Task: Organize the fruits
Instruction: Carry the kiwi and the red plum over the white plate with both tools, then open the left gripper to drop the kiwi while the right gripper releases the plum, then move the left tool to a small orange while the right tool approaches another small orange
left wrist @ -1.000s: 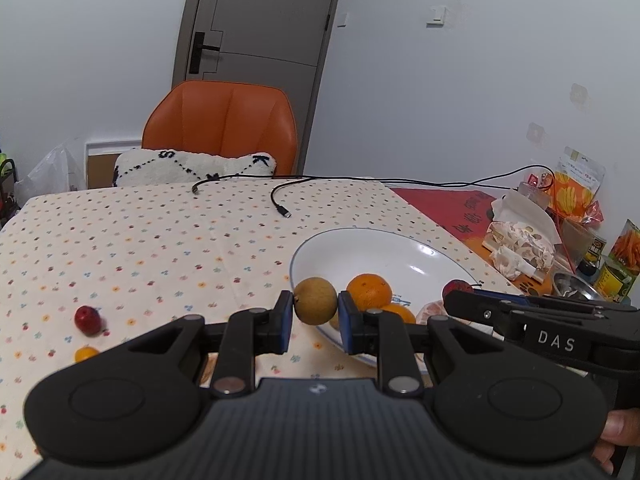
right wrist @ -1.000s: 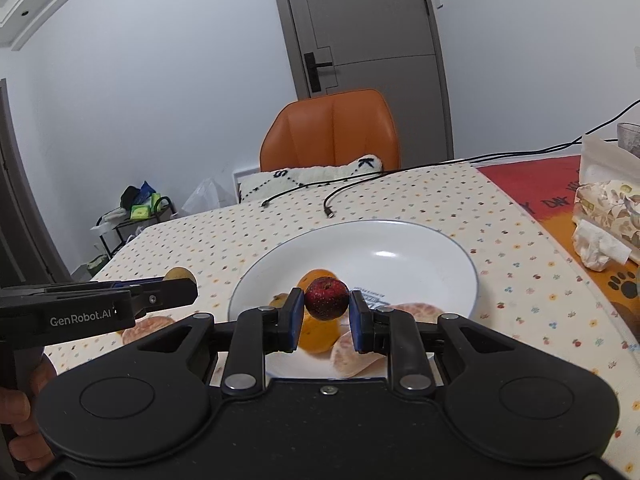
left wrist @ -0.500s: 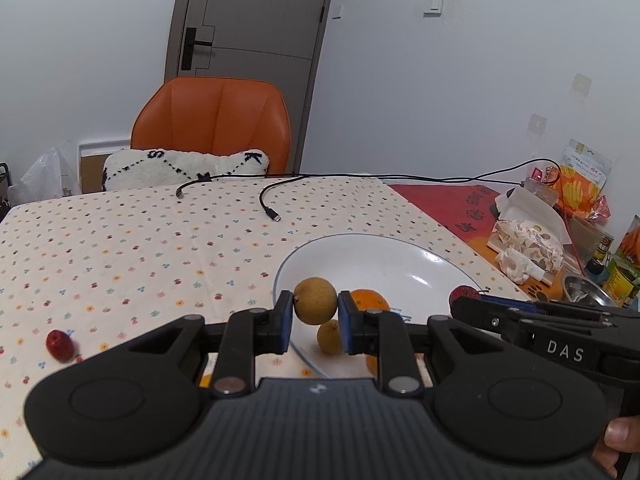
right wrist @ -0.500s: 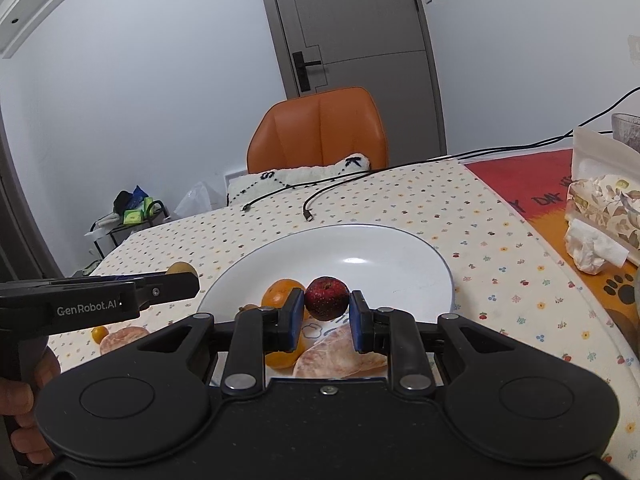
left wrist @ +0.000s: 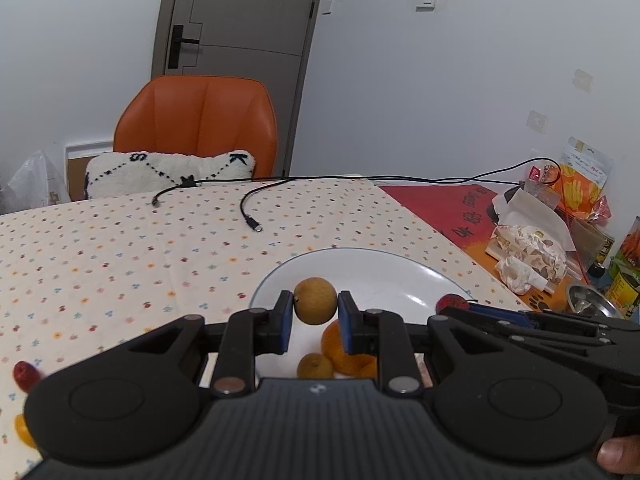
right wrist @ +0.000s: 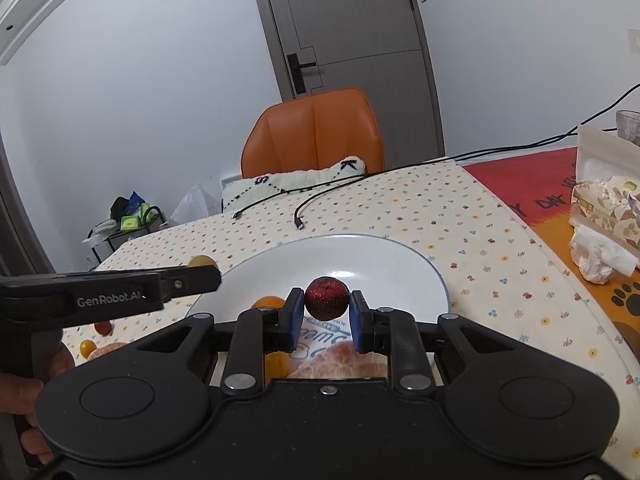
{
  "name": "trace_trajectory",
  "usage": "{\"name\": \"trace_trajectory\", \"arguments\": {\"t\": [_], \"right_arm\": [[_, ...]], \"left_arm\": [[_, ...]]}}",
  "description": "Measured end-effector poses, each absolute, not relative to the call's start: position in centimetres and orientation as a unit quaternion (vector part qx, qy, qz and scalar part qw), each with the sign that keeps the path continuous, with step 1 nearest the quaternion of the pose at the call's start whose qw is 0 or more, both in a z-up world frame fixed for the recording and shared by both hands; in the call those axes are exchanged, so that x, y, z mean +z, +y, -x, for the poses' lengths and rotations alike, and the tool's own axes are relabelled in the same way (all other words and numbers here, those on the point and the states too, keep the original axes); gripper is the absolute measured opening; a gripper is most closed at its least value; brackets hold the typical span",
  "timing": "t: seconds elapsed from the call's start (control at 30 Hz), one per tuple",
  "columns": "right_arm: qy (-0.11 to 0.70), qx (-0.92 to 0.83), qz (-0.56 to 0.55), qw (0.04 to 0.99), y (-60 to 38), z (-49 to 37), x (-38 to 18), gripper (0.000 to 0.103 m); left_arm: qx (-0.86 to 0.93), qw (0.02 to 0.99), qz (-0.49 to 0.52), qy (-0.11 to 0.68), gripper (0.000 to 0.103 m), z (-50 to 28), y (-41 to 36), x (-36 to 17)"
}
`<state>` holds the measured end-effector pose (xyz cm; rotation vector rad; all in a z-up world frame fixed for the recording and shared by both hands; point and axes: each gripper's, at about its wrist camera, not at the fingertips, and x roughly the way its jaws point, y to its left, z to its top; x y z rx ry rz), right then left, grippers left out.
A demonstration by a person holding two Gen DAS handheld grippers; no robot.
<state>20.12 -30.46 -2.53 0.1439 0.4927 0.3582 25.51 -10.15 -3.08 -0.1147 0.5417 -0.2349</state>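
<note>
An orange leather chair (left wrist: 200,120) stands behind the table, a white fluffy cushion with black stitching (left wrist: 168,172) on its seat. Black cables (left wrist: 248,208) trail across the dotted cream tablecloth (left wrist: 100,248). A grey door (right wrist: 352,40) is shut.

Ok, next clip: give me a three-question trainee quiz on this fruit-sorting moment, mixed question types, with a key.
1. True or false: the left gripper is empty.
2. Multiple choice: the right gripper holds A) an orange, B) a red fruit, C) a cable.
3. Fill in: both grippers hover over the white ____.

Key
1. False: it is shut on a tan fruit.
2. B.
3. Plate, which already holds an orange and a second small tan fruit.
</note>
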Motion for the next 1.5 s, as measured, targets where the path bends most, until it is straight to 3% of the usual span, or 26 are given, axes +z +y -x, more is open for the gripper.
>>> {"name": "trace_trajectory", "arguments": {"t": [0.07,0.3,0.57,0.67,0.83,1.03,1.5], "right_arm": [[0.242,0.178,-0.074,0.951,-30.5,-20.3,-2.5,0.029],[0.249,0.174,-0.084,0.949,-30.9,-20.1,-2.9,0.03],[0.252,0.178,-0.091,0.947,-30.6,-19.1,-3.2,0.035],[0.253,0.179,-0.094,0.946,-30.5,-18.6,-3.2,0.039],[0.252,0.183,-0.097,0.945,-30.2,-17.8,-3.2,0.047],[0.245,0.188,-0.094,0.946,-29.8,-16.7,-2.8,0.058],[0.239,0.207,-0.099,0.944,-28.8,-14.8,-2.2,0.067]], "left_arm": [[-0.121,0.953,0.061,0.27,0.023,-25.8,-10.4,-3.1],[-0.118,0.951,0.075,0.277,0.029,-25.5,-9.9,-3.6],[-0.108,0.951,0.078,0.278,0.052,-24.0,-8.9,-3.4],[-0.101,0.952,0.078,0.277,0.066,-23.3,-8.5,-3.1],[-0.088,0.954,0.078,0.275,0.079,-22.1,-7.8,-2.8],[-0.081,0.955,0.084,0.273,0.086,-20.8,-6.8,-2.5],[-0.05,0.958,0.099,0.265,0.088,-17.6,-4.1,-1.7]]}}
